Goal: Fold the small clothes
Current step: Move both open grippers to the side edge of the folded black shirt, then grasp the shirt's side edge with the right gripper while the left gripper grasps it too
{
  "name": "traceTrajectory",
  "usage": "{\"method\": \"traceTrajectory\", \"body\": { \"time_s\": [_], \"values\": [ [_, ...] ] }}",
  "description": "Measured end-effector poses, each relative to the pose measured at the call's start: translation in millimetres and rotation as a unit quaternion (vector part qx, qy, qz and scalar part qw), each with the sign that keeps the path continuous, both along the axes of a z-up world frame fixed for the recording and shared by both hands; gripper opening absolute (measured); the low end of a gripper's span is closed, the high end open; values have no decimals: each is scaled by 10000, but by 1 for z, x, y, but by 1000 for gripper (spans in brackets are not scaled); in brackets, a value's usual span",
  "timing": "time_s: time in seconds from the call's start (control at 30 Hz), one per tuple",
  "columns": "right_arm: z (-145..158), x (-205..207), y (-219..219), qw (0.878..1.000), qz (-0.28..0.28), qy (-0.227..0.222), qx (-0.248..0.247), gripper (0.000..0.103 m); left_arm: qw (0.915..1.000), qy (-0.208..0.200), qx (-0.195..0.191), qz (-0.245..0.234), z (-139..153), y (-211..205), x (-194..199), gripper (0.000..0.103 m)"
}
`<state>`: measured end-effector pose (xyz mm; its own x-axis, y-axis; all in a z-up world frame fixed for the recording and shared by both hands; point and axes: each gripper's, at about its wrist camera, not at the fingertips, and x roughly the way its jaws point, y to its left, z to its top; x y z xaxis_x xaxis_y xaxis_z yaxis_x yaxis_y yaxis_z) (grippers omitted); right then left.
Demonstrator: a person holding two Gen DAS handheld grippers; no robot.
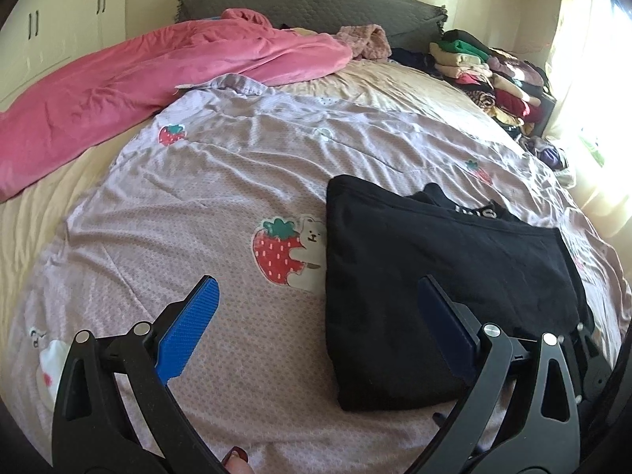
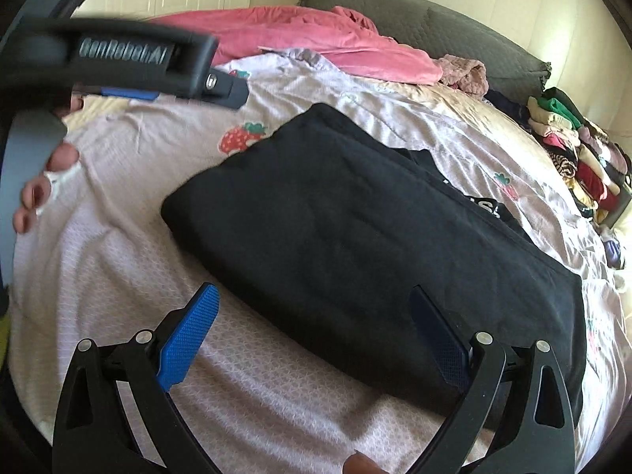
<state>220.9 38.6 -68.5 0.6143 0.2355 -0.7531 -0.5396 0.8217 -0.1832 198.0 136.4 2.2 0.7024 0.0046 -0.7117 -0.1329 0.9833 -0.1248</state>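
Bedroom setting: your work surface is a bed (image 1: 47, 205) covered with a lilac sheet (image 1: 221, 181) printed with strawberries and bears. A grey padded headboard (image 1: 300, 4) runs along the far side, and white wardrobe doors (image 1: 59, 19) stand beyond the bed's left side.

The task item is a black garment (image 1: 434, 276), folded into a thick rectangular block. It lies flat on the lilac sheet, close in front of both grippers. One strawberry-and-bear print (image 1: 288, 252) sits just beside its left edge. A strip with white lettering (image 2: 486, 207) shows at the garment's far edge; the lettering is too partial to read.

Your left hand-held gripper (image 1: 316, 308) has its blue-padded fingers spread wide apart, with nothing between them. Its right finger sits over the near left part of the garment; its left finger is over bare sheet.

Your right hand-held gripper (image 2: 314, 316) is likewise spread wide and empty. Its right finger is over the near edge of the garment; its left finger is over the sheet.

In the right wrist view, the left gripper's body crosses the upper left, with fingertips of your left hand (image 2: 43, 181) around it.

A pink blanket (image 1: 150, 79) lies bunched across the far left of the bed. Stacks of folded clothes (image 1: 489, 79) occupy the far right corner near the bright window.
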Motion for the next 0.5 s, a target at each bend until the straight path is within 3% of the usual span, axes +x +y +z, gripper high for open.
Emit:
{"method": "traceTrajectory", "body": {
  "time_s": [0.5],
  "values": [
    [-25,24,28,9958,235,-530,-707,96,9987,364,-248,261,-22,16,33,93]
  ]
}}
